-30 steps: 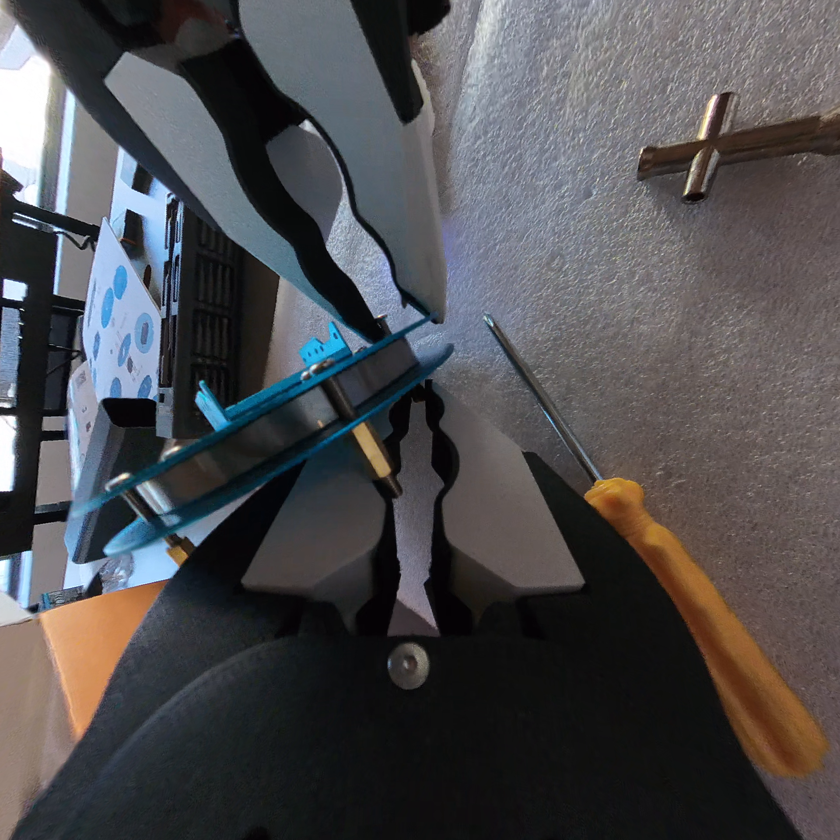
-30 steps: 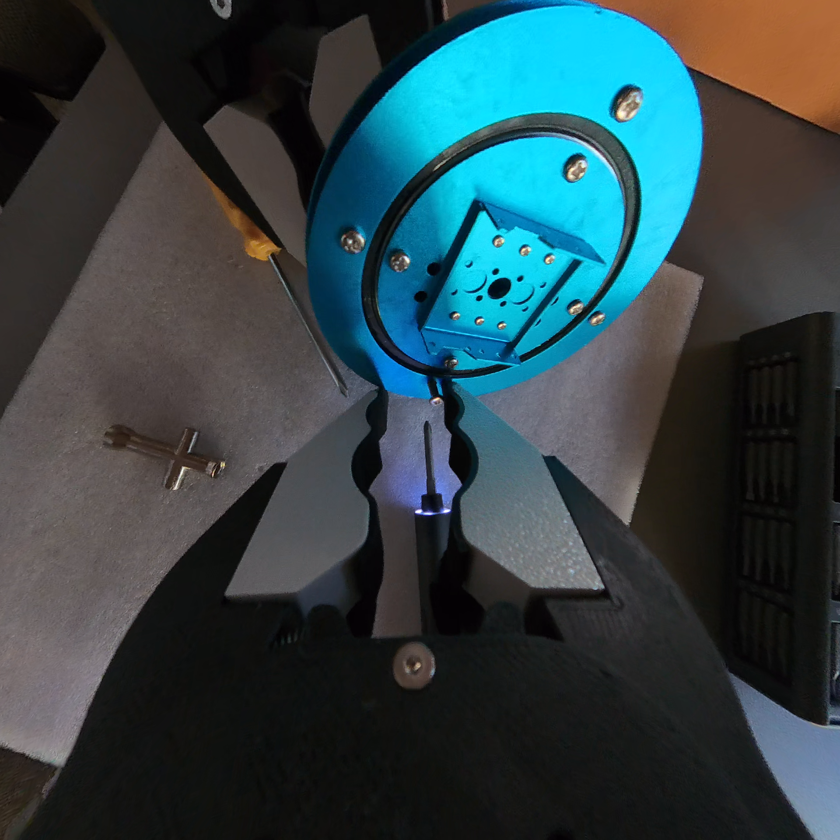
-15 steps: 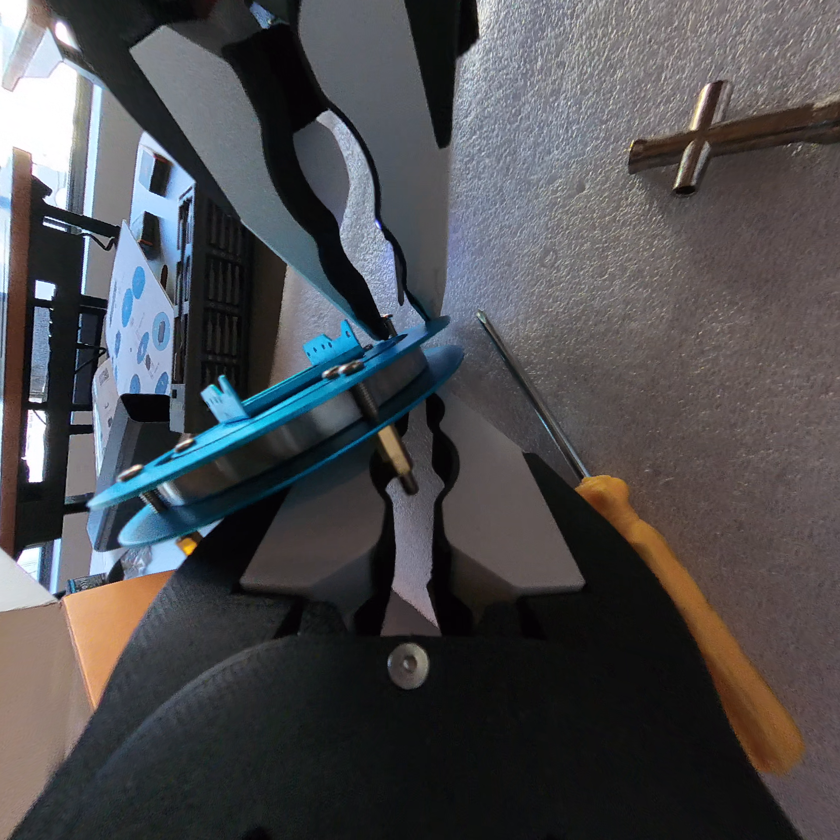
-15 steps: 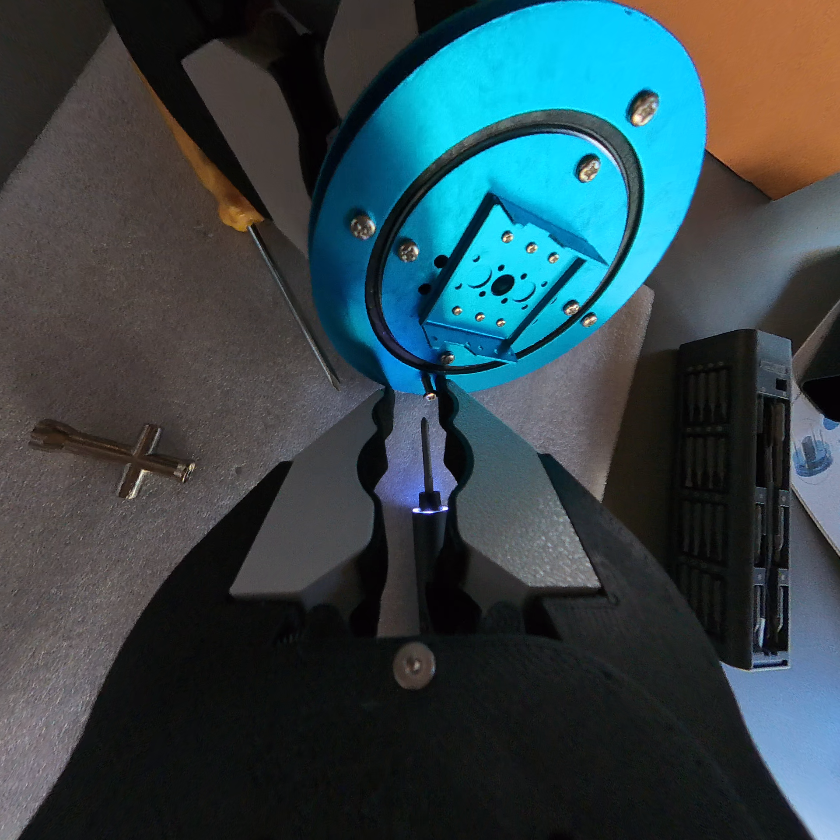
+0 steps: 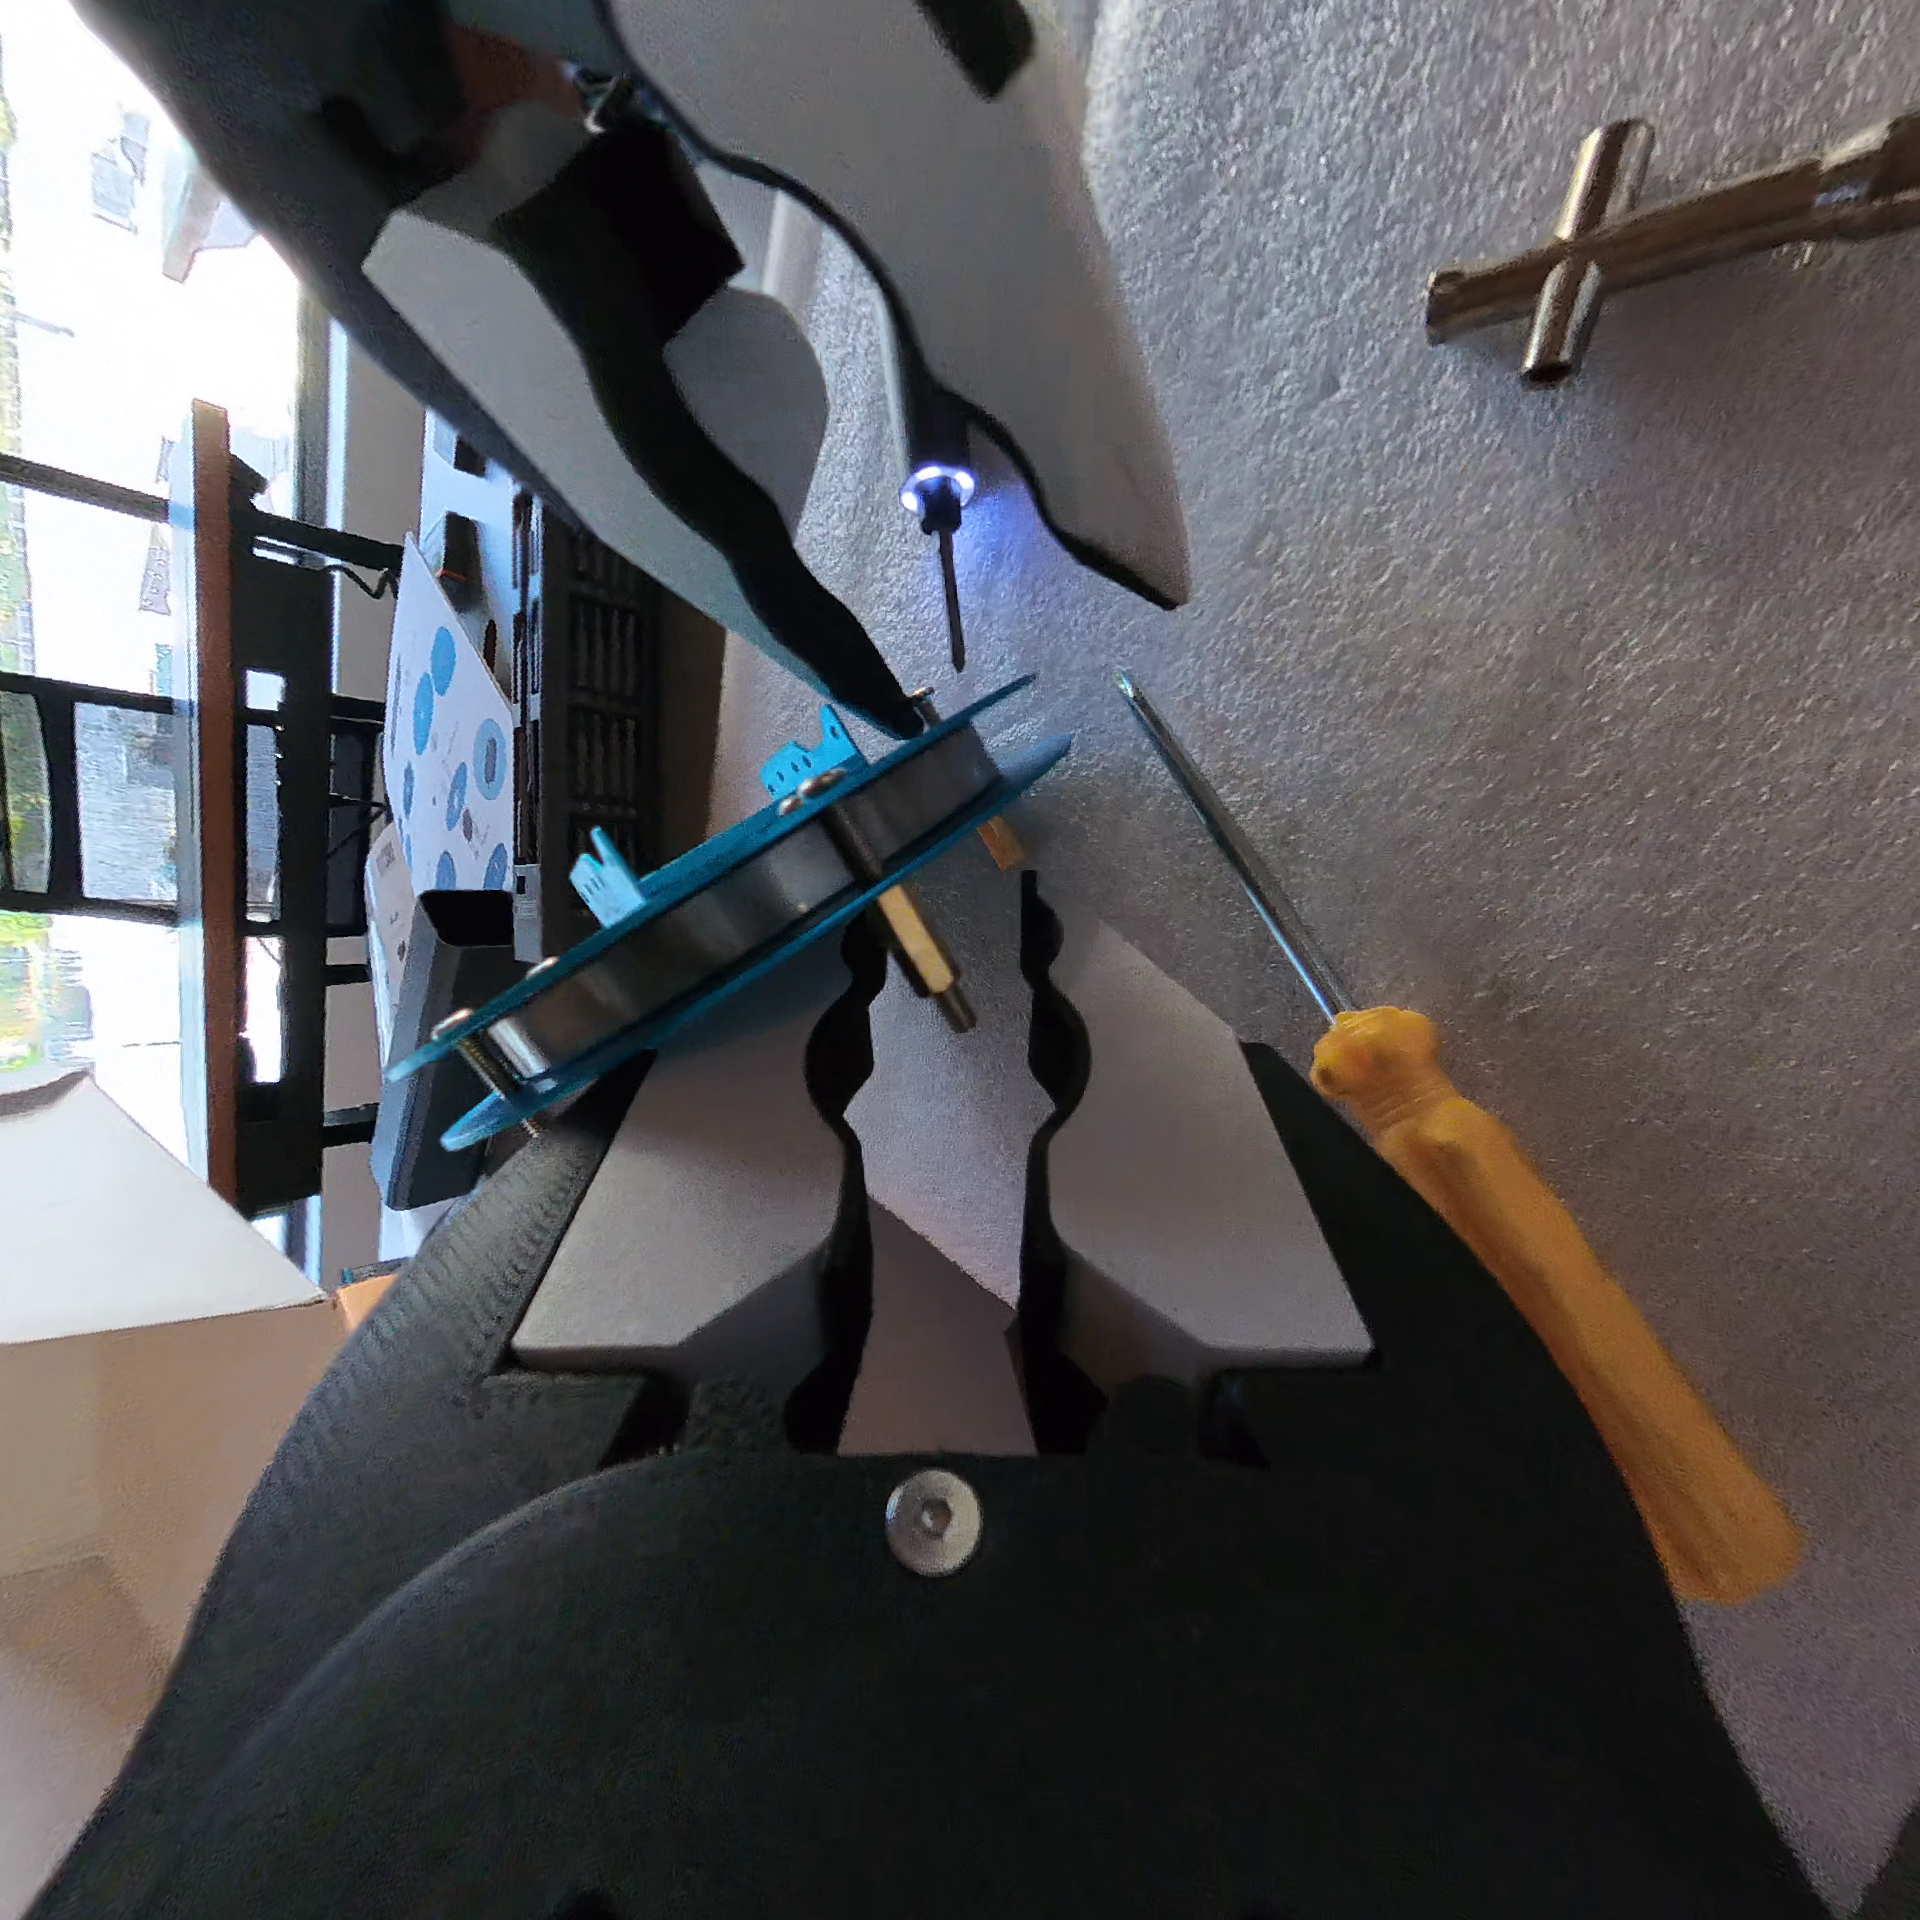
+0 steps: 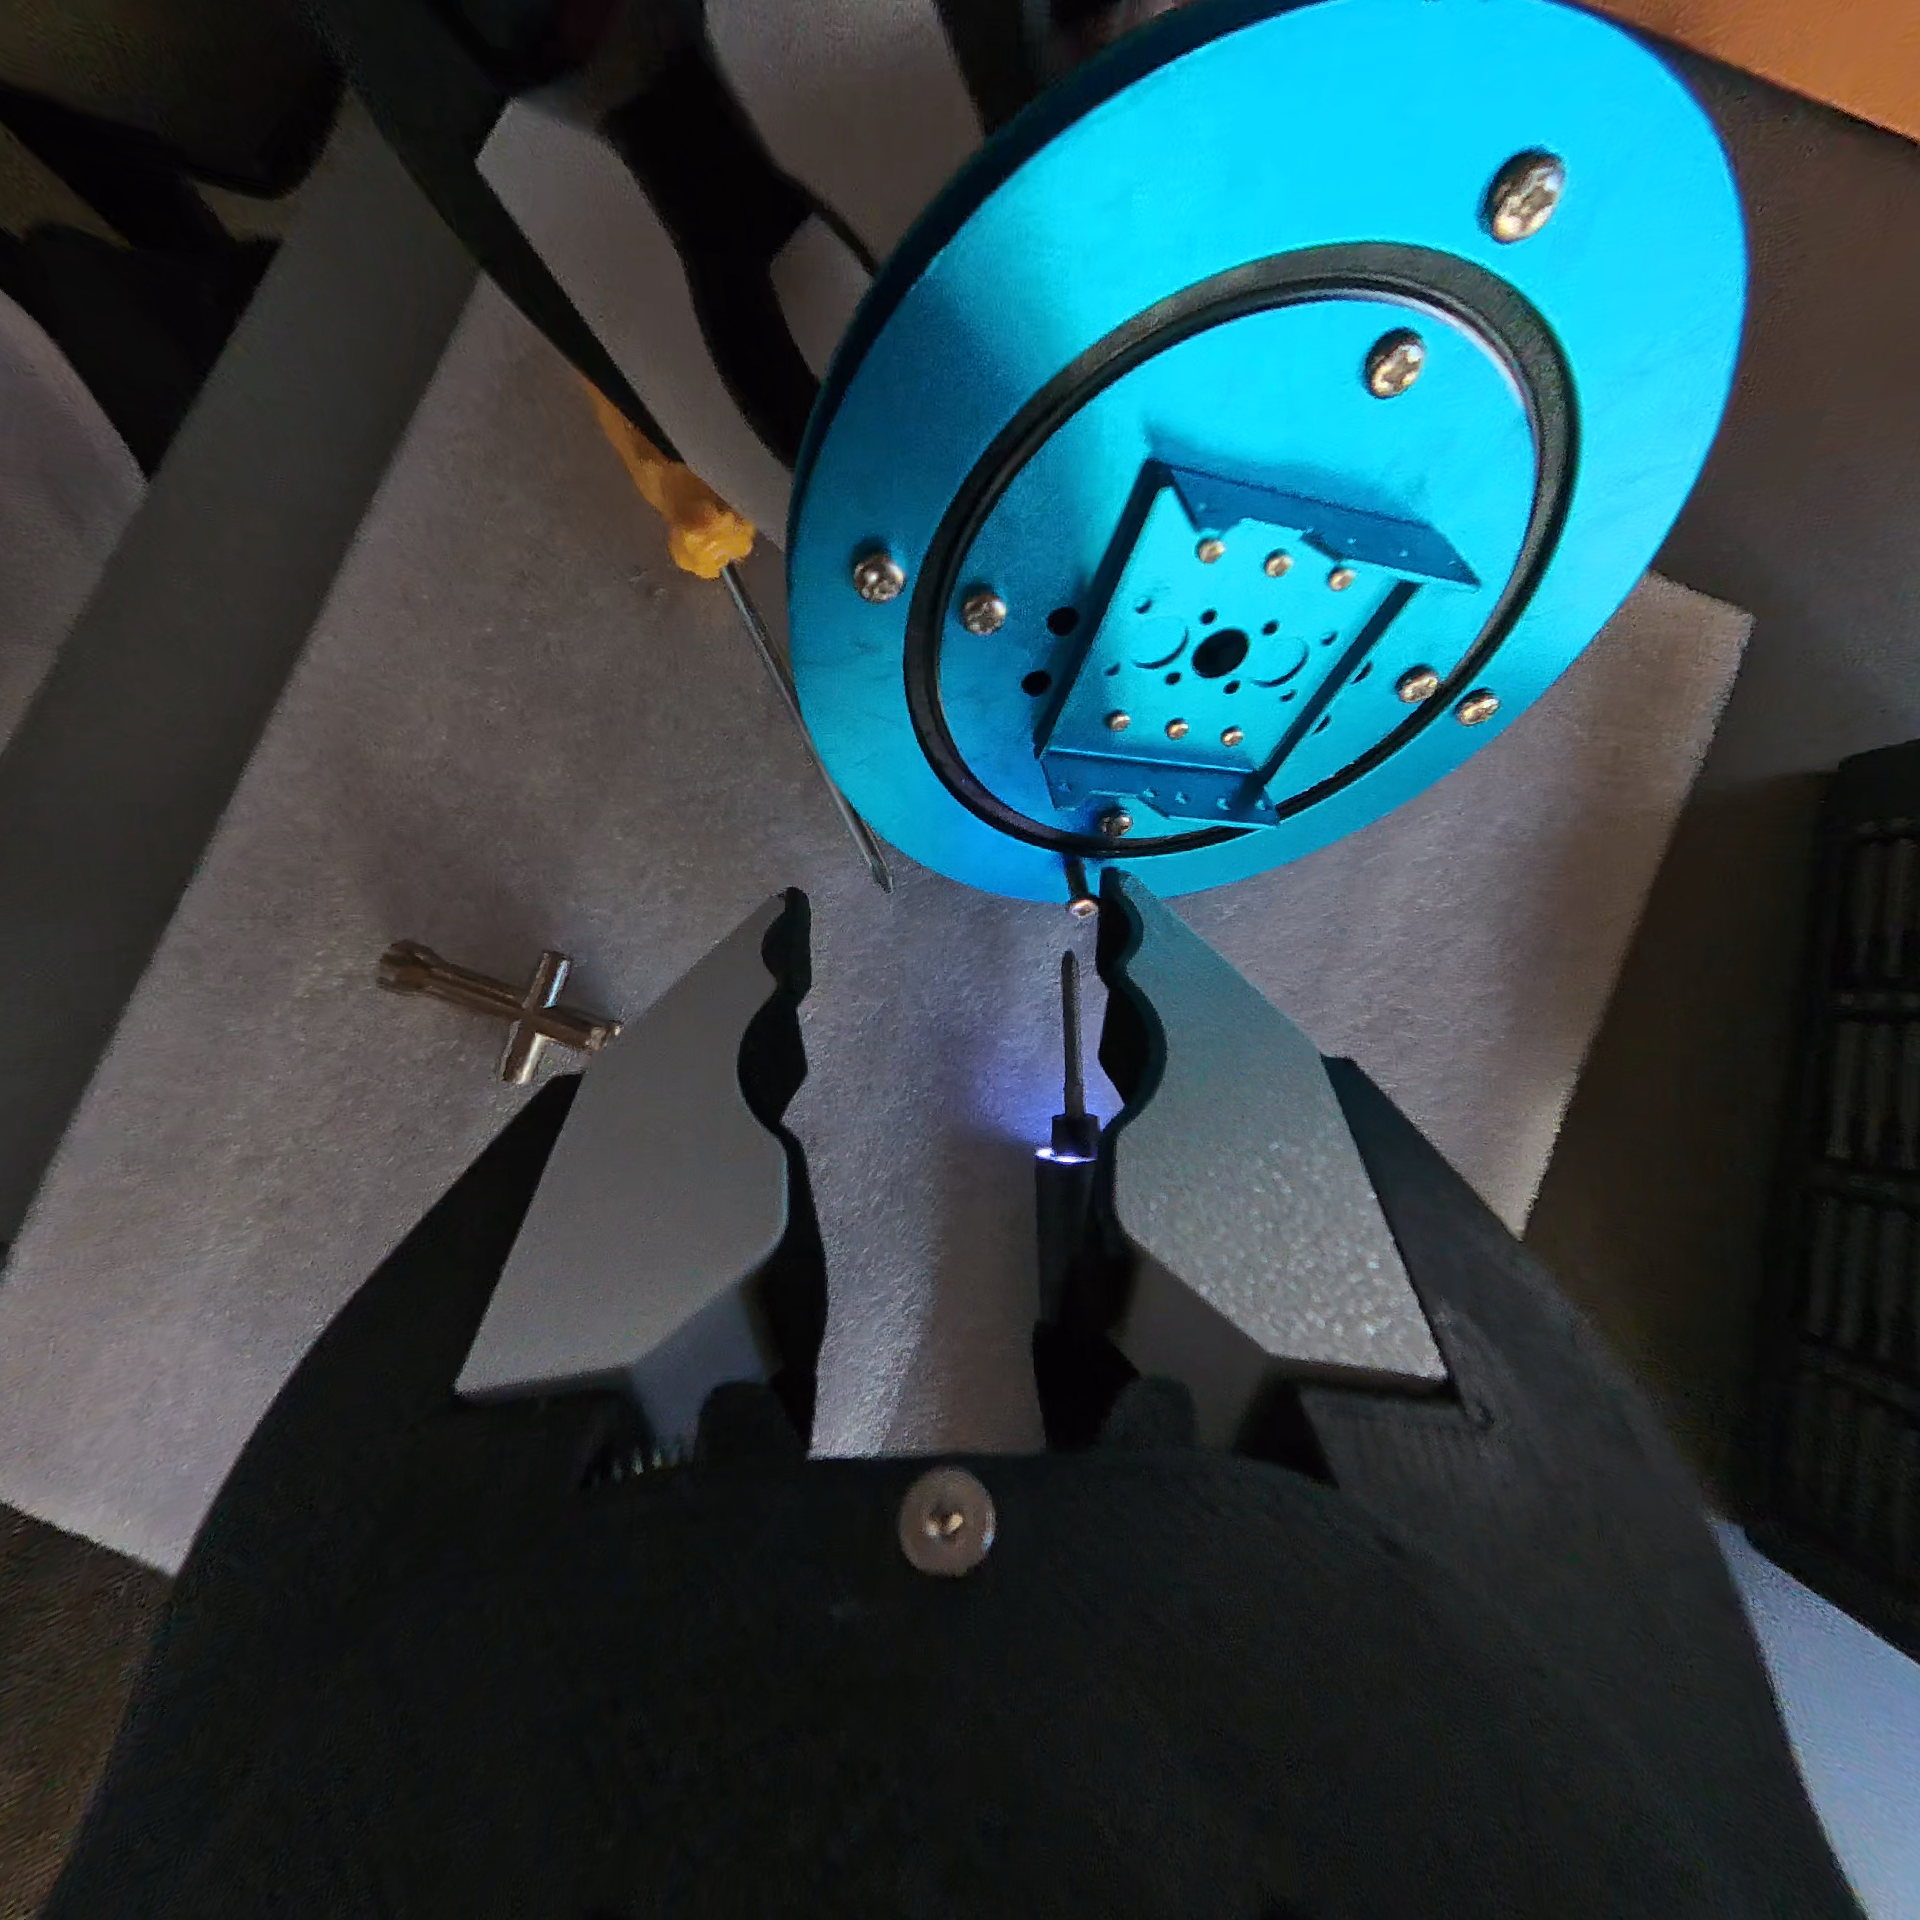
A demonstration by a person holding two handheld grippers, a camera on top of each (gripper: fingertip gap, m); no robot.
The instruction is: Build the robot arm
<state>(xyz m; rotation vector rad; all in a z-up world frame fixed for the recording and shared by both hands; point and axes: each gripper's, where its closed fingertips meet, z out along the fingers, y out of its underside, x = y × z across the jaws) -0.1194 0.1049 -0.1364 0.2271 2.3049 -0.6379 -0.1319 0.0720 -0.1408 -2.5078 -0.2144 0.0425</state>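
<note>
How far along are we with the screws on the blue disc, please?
Done: most screws sit flush in the blue disc. In hand: the right gripper, open, aims a lit driver at the raised screw. Remaining: that screw. Unclear whether the left gripper grips the disc.

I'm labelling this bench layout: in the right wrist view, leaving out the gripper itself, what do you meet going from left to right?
Cross-shaped metal wrench → yellow-handled screwdriver → blue round plate assembly → black bit case at the right edge.
</note>
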